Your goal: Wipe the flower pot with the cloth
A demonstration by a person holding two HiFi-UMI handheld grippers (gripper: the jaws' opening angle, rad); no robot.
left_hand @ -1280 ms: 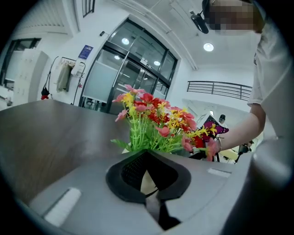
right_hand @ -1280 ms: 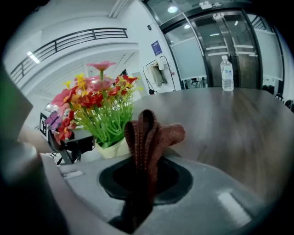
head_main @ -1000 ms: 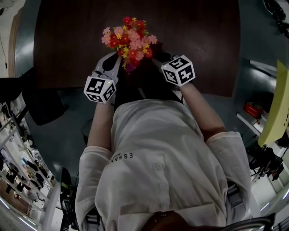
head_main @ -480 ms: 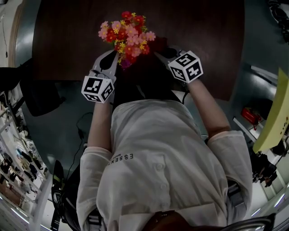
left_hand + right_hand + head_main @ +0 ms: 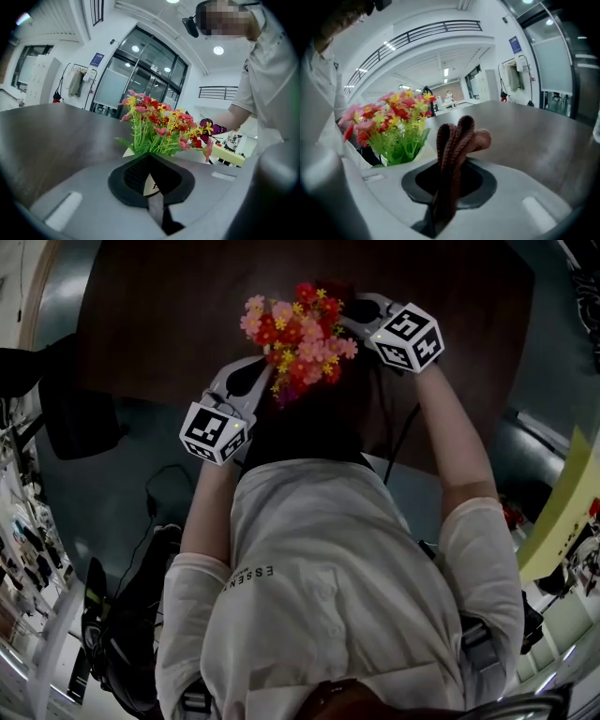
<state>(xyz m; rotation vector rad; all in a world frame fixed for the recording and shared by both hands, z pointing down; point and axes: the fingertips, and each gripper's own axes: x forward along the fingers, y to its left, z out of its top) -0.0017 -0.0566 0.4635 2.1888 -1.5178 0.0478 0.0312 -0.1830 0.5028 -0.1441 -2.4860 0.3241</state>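
Left gripper [image 5: 151, 177]: jaws together, pinching the pale rim of the flower pot [image 5: 127, 152]; the flowers [image 5: 161, 124] rise just beyond the tips. Right gripper [image 5: 449, 187]: jaws clamped on the folded brown cloth [image 5: 457, 136], with the pot off to their left, apart from the cloth. Judgement: bring the protruding fold onto the pot wall below the foliage, press lightly and sweep round. The left pinch should steady the pot on the bench [image 5: 169, 315] against tipping.

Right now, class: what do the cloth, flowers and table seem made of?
Cloth: brown knitted yarn, matt; ribbed loops show. Flowers: probably plastic or fabric; uniform bright green stems. Table: dark wood-look top, semi-gloss; faint grain and reflections, perhaps veneer.
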